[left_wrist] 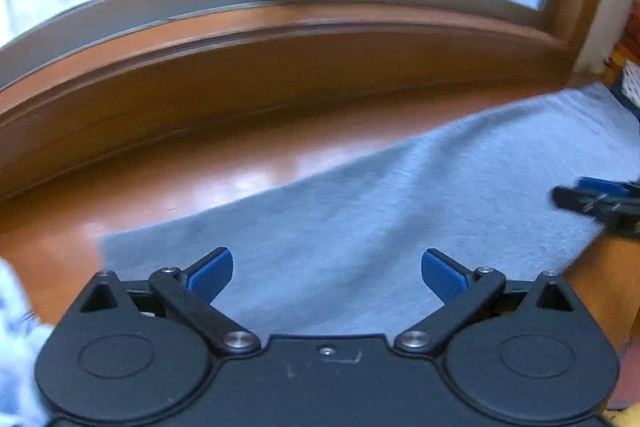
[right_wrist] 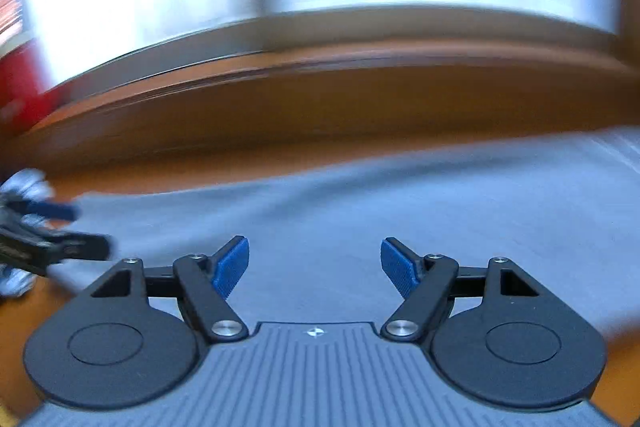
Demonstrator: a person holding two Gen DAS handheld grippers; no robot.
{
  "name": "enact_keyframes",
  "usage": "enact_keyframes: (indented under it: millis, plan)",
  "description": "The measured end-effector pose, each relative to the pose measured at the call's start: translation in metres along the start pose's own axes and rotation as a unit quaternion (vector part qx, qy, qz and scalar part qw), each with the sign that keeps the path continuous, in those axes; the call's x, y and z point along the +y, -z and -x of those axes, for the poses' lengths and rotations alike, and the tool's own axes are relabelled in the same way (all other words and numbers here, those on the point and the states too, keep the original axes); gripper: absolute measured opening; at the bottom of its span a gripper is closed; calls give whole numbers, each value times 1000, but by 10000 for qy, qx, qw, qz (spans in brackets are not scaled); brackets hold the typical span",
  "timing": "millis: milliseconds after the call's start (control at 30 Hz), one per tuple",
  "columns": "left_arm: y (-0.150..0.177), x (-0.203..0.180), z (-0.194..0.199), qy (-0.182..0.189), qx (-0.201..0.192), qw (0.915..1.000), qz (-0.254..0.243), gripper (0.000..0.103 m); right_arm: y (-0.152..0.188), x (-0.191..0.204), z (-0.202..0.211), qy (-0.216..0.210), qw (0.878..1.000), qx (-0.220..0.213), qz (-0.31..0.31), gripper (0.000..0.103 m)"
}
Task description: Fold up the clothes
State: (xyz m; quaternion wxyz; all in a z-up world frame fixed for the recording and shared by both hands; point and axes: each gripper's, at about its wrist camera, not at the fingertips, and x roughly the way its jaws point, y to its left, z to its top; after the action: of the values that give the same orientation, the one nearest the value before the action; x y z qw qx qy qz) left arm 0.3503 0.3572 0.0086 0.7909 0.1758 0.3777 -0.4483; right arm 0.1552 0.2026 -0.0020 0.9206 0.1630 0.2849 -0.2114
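Light grey-blue garment lies spread flat on the orange-brown wooden floor, below the window sill. Surface mostly smooth (shallow creases only); near edge straight, one corner visible at left.

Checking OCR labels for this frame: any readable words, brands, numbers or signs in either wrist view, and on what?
None readable.
Red object at the left edge of the right wrist view: pale stripes that may be print, too blurred to read.
Patterned items at the right edge of the left wrist view: too small to read.
Grey cloth, left gripper, right gripper: no lettering visible.
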Motion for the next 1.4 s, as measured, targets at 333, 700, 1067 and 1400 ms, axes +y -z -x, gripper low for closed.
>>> enact_keyframes:
  millis: [333, 700, 1067, 1400]
  plan:
    - [1, -28, -41, -279, 608, 9967, -451, 103, 20, -64, 41, 674, 9962, -496, -256, 75]
    - [-3, -35, -46, -624, 784, 9950, -47, 103, -4, -240, 42, 1981, 9663, -630, -1520, 78]
    - [-13, -56, -48, -1385, 1123, 9834, 321, 103, 13, -192, 36, 2419, 9674, -627, 421, 79]
    - [-12, -53, -45, -1210, 1120, 9863, 98, 103, 4, -105, 57, 1274, 9884, -635, 536, 79]
